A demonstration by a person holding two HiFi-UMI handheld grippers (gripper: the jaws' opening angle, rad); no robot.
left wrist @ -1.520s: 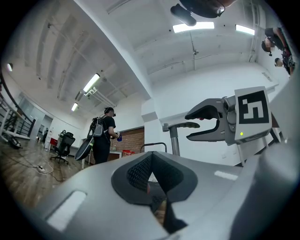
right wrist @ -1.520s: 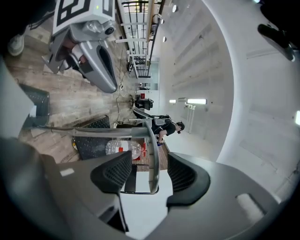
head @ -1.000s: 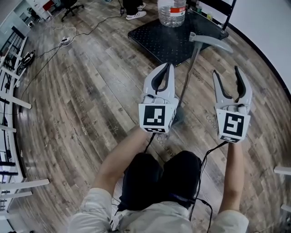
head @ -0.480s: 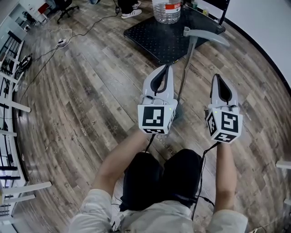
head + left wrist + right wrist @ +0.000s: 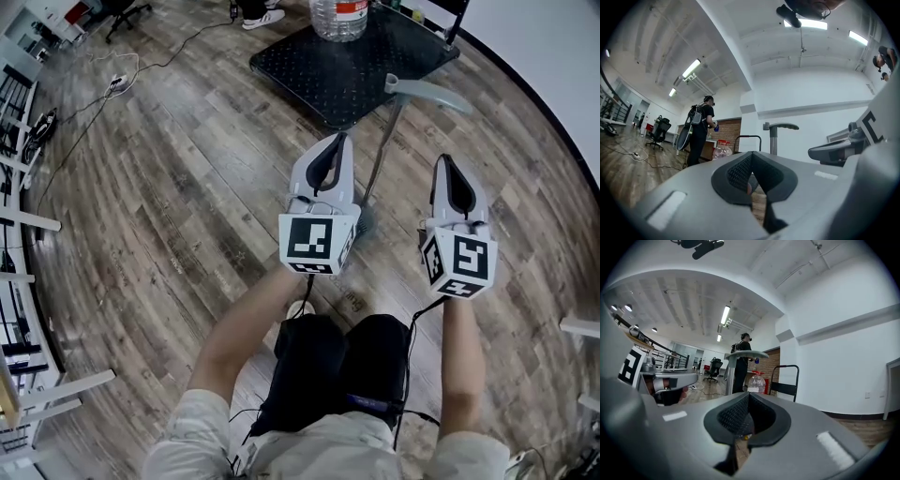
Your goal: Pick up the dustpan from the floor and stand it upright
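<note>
The wooden floor (image 5: pixel 169 187) fills the head view, with a black cart (image 5: pixel 328 66) lying beyond the person's grippers; the dustpan (image 5: pixel 385 150) stands upright on the floor between the two grippers and just ahead of them, its thin pole rising from a pan (image 5: pixel 367 221), half hidden behind the left gripper (image 5: pixel 339 139), to a grey curved handle (image 5: pixel 427 92) at the top; it looks light and stiff, but top-heavy and easy to tip on its narrow base, so the pole just below the handle seems the best place to take hold; the left gripper is clenched on nothing, pads meeting; the right gripper (image 5: pixel 445 161) is likewise closed and empty; neither touches the dustpan.
</note>
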